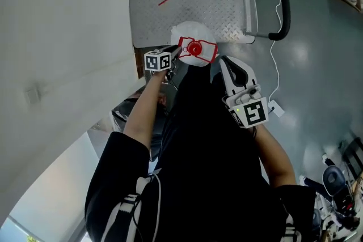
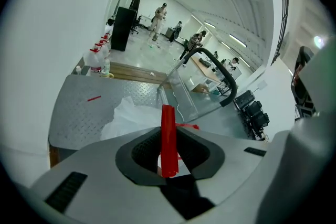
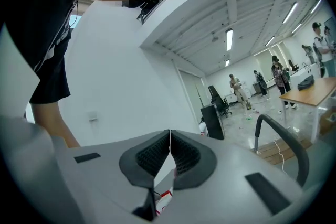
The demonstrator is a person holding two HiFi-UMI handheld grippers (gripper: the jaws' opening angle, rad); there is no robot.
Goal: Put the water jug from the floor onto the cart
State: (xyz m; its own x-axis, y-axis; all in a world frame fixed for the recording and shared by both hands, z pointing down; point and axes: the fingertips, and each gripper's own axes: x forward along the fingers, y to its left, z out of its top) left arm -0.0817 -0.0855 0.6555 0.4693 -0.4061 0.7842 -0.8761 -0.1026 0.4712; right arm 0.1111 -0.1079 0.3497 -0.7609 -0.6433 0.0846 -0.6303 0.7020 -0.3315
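The water jug has a white body, a red cap and a red carry handle. In the head view it is over the near edge of the cart's grey checker-plate deck; I cannot tell whether it rests there. My left gripper is shut on the red handle, with the jug's white shoulder showing below the jaws. My right gripper is just right of the jug, its jaws shut with nothing between them.
The cart's black push bar rises on the deck's right side, with a white cable hanging down from it. More jugs stand beyond the deck's far end. A white wall runs along the left. Grey floor and black office chairs lie to the right.
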